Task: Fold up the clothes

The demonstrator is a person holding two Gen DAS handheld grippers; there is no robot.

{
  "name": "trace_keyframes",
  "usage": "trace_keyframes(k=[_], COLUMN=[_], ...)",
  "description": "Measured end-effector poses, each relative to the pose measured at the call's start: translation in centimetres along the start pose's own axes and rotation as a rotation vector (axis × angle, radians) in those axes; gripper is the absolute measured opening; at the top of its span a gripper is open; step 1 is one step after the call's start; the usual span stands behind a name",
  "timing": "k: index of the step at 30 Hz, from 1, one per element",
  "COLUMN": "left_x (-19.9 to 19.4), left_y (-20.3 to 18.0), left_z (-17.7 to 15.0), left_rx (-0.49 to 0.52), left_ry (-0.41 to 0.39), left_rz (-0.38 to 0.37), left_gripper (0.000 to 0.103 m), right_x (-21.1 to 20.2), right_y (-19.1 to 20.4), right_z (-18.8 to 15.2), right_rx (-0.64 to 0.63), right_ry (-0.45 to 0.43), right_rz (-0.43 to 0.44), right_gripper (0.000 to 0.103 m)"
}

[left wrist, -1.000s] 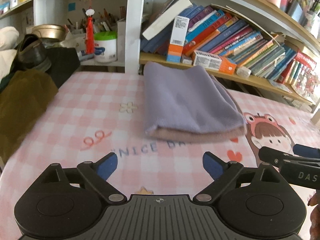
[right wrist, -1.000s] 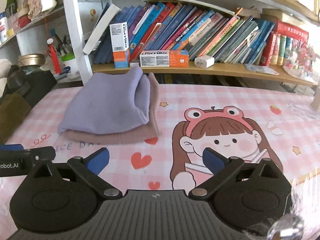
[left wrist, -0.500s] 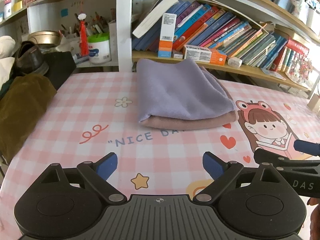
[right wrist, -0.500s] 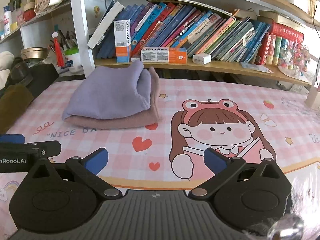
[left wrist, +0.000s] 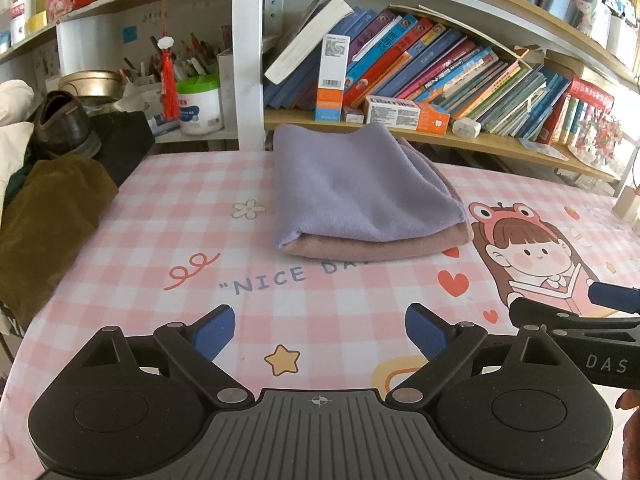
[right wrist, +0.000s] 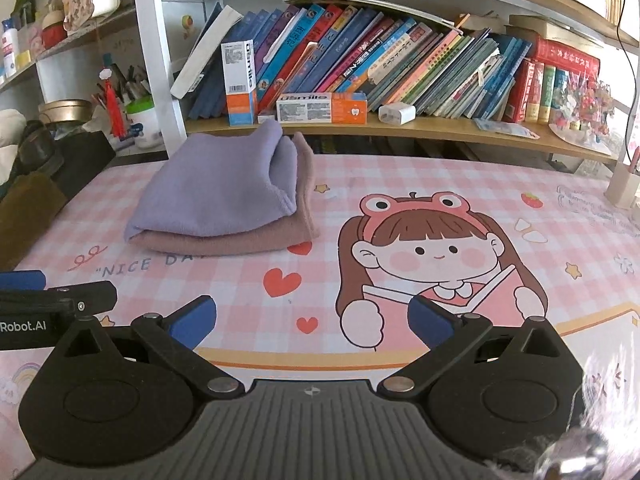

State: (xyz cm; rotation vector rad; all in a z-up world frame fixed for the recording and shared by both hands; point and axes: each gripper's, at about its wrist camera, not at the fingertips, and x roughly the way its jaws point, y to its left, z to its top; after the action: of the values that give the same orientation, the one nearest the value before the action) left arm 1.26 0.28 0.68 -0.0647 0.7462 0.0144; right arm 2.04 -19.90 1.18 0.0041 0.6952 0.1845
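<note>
The lilac garment [left wrist: 360, 188] lies folded atop a folded pink one [right wrist: 248, 240] at the table's [left wrist: 320, 292] far side, both grippers' jaws apart and empty, so a careless nudge could topple or unfold the soft stack.

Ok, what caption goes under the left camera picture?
Open left gripper hovers before a folded purple fleece garment stacked on a folded pink one.

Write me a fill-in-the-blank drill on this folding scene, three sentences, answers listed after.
1. The purple folded garment lies on top of a ____ one.
2. Both the left claw and the right claw are ____ and hold nothing.
3. The words printed on the tablecloth just in front of the stack begin with ____.

Missing words: pink; open; NICE
</note>
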Motion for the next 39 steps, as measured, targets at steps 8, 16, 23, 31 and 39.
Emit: trace_keyframes(k=[8,16,23,31,39], left_x=[-0.17,-0.10,-0.03,0.26,0.39], left_y=[0.08,0.21,0.18,0.28,0.27], left_z=[-0.08,-0.33,-0.30,-0.20,-0.17], left_rx=[-0.005,-0.009,-0.008,-0.013,-0.013], left_ry=[0.002,0.017,0.023,0.034,0.037], left_rz=[-0.001,-0.004,-0.007,-0.001,-0.001], left_gripper=[0.095,0.095,0.095,0.102,0.103], right_x=[-0.02,-0.09,0.03,0.25,0.52], right_y=[0.22,0.24,0.24,0.20,0.15], right_z=[-0.11,-0.11,-0.15,-0.19,-0.21], right_rx=[-0.006,-0.005,-0.003,0.001,0.003], right_ry=[0.008,0.011,0.018,0.029,0.037], right_rz=[0.005,0.004,0.001,-0.003,-0.005], right_gripper=[0.103,0.103,0.103,0.103,0.103])
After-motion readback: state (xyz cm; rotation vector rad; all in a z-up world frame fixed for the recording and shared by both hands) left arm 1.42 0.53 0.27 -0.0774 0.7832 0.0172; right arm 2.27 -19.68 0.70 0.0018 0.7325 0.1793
